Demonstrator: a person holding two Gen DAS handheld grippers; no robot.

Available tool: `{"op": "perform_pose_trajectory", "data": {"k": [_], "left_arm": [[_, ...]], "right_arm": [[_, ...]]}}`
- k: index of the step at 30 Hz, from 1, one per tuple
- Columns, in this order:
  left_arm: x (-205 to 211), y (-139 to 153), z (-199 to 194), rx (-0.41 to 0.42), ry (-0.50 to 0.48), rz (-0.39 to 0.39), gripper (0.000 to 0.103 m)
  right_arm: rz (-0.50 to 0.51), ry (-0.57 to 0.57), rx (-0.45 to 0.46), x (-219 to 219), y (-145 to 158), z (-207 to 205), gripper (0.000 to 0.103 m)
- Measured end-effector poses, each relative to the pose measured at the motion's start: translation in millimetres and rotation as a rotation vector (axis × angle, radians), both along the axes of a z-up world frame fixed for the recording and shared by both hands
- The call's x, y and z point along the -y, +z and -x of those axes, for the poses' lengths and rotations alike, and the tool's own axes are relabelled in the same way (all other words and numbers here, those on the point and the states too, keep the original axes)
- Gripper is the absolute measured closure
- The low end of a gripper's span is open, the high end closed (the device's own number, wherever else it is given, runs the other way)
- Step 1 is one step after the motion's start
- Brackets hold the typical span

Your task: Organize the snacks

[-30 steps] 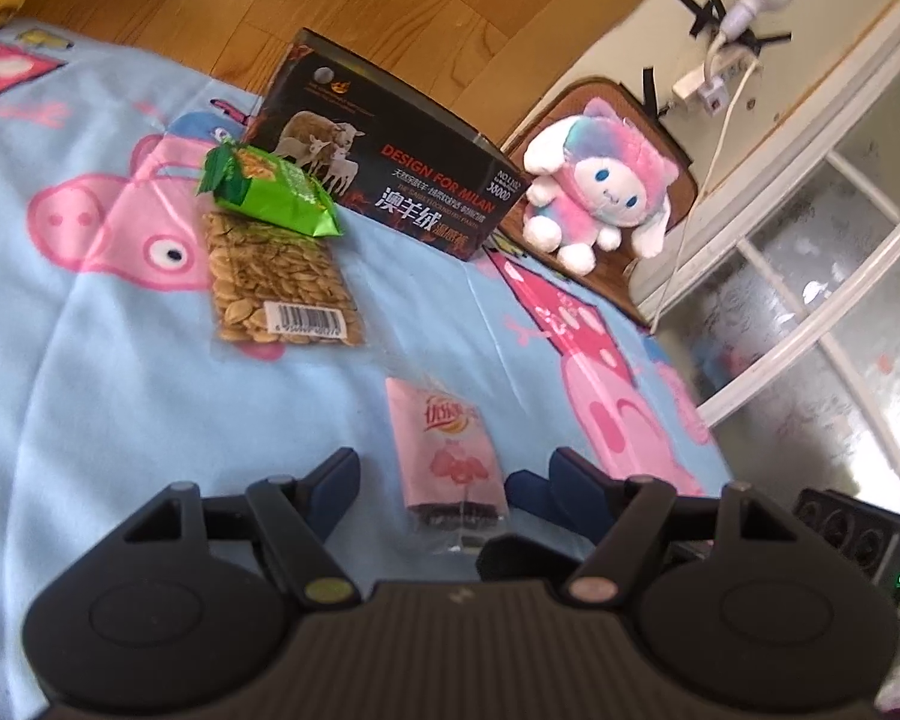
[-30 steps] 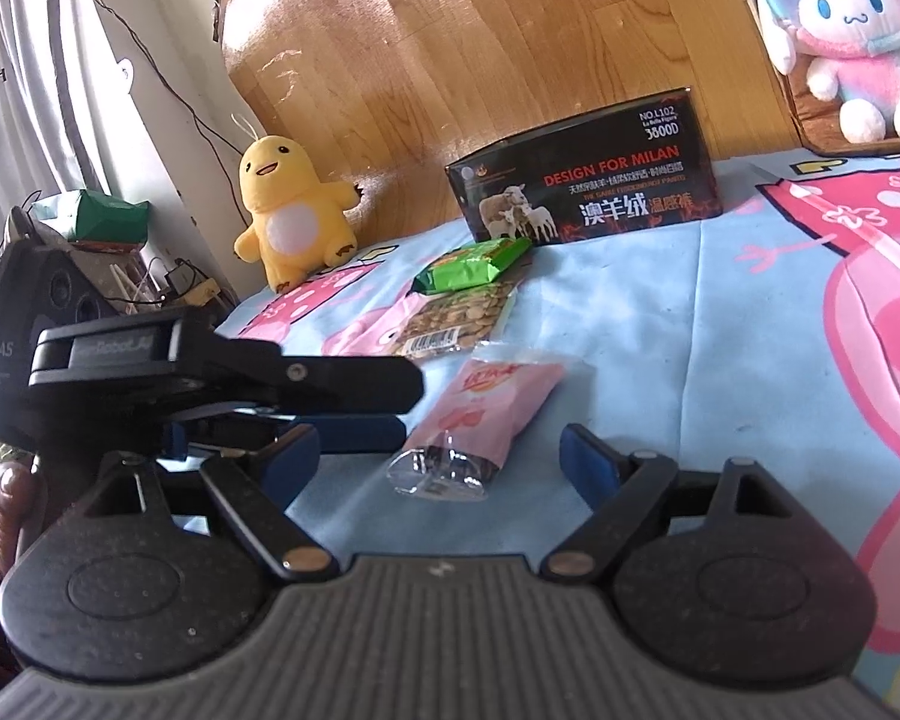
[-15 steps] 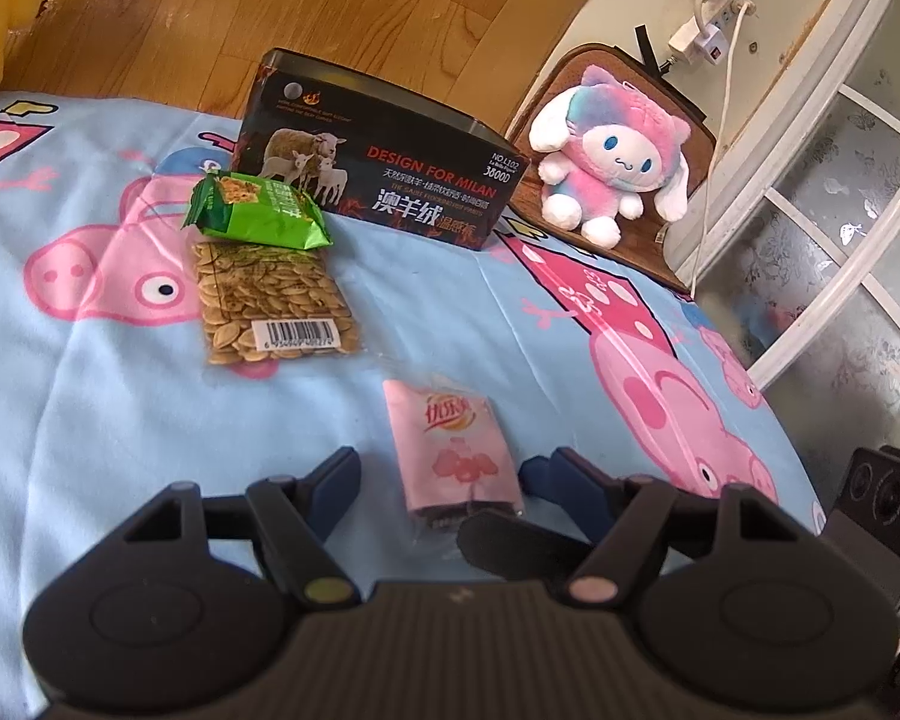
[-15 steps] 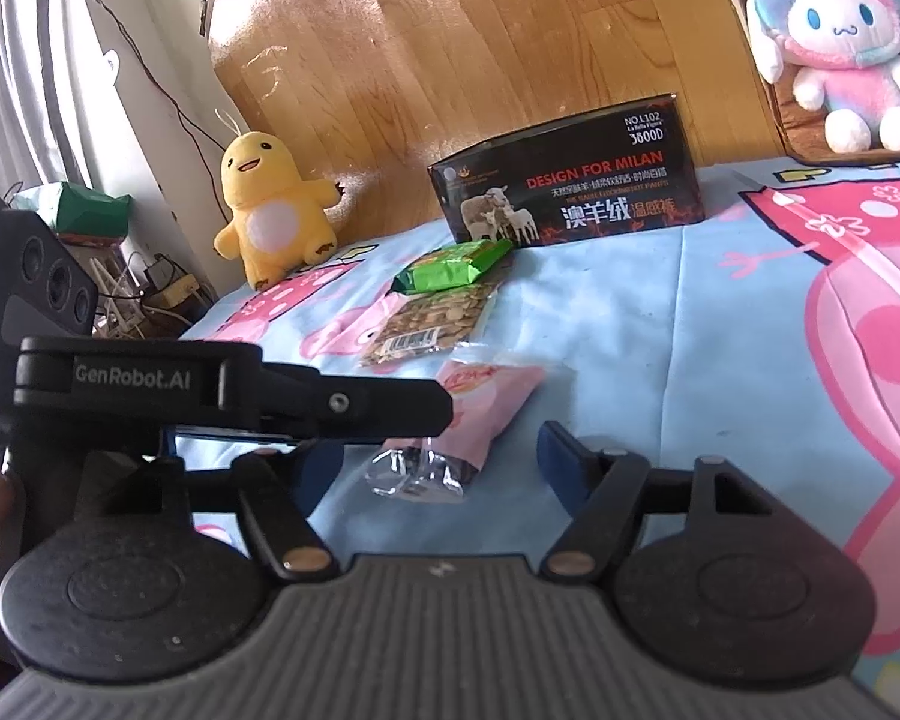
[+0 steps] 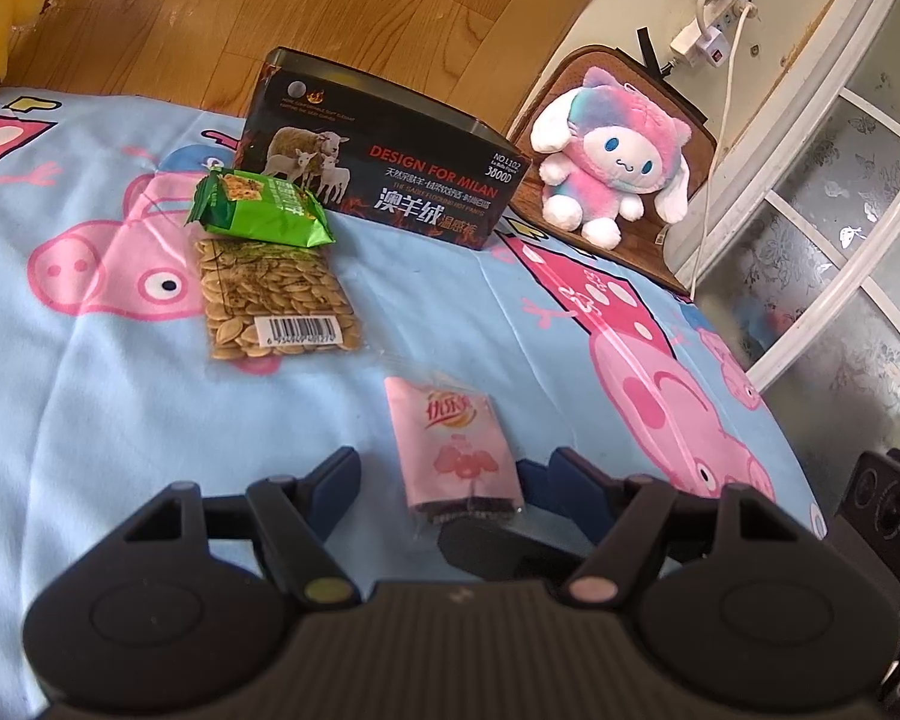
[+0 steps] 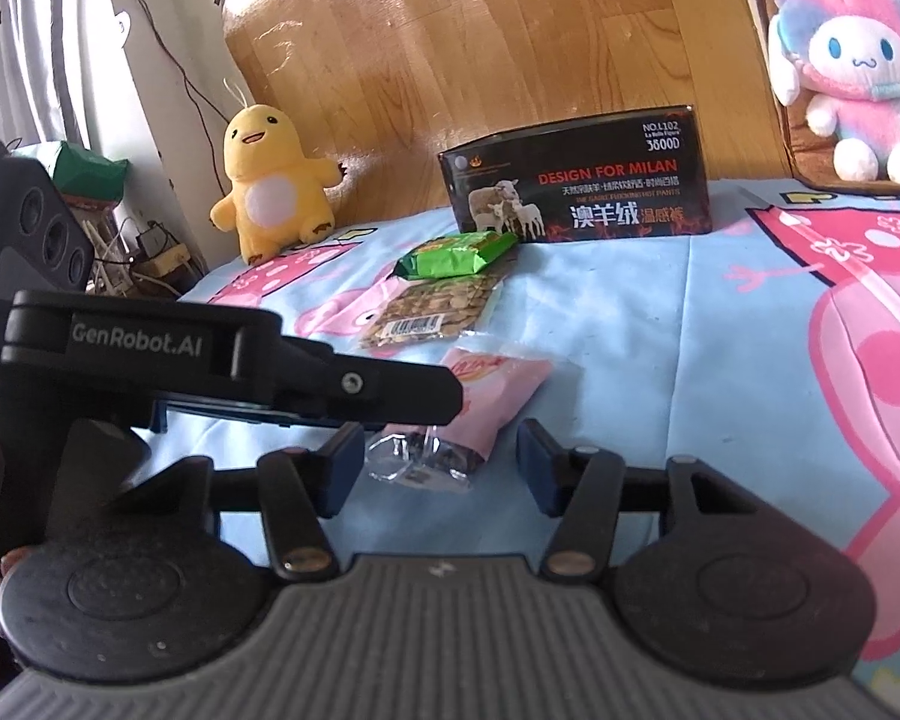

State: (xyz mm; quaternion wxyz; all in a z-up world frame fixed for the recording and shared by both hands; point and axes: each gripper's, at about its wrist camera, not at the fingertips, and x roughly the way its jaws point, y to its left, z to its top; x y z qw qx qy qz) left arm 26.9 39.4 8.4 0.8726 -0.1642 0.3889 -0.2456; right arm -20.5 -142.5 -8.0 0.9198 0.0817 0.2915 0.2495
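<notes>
Across the blue cartoon-pig bedsheet (image 5: pixel 90 420), our right gripper (image 6: pixel 438 456) has been closing its fingers around the pink plastic snack packet (image 6: pixel 492 396), not yet pinching; we should centre before squeezing. Left gripper (image 5: pixel 450 474) stays released.

Cartoon-pig bedsheet (image 5: pixel 90 396) bears pink packet (image 5: pixel 453 441); seed bag (image 5: pixel 276 294); black box (image 5: pixel 384 177), seemingly.

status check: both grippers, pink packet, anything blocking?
Left gripper open, pink snack packet between its jaws. Right gripper open, jaws just been closing around the packet's near end. Left gripper crosses the right's view.
</notes>
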Motion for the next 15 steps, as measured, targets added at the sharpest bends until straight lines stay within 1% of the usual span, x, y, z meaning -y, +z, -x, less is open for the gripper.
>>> {"op": "perform_pose_trajectory", "data": {"k": [15], "left_arm": [[-1.0,-0.8,1.5,0.001,0.000,0.002,0.031]], "right_arm": [[-0.001,0.000,0.000,-0.3,-0.2,-0.2,0.044]]}}
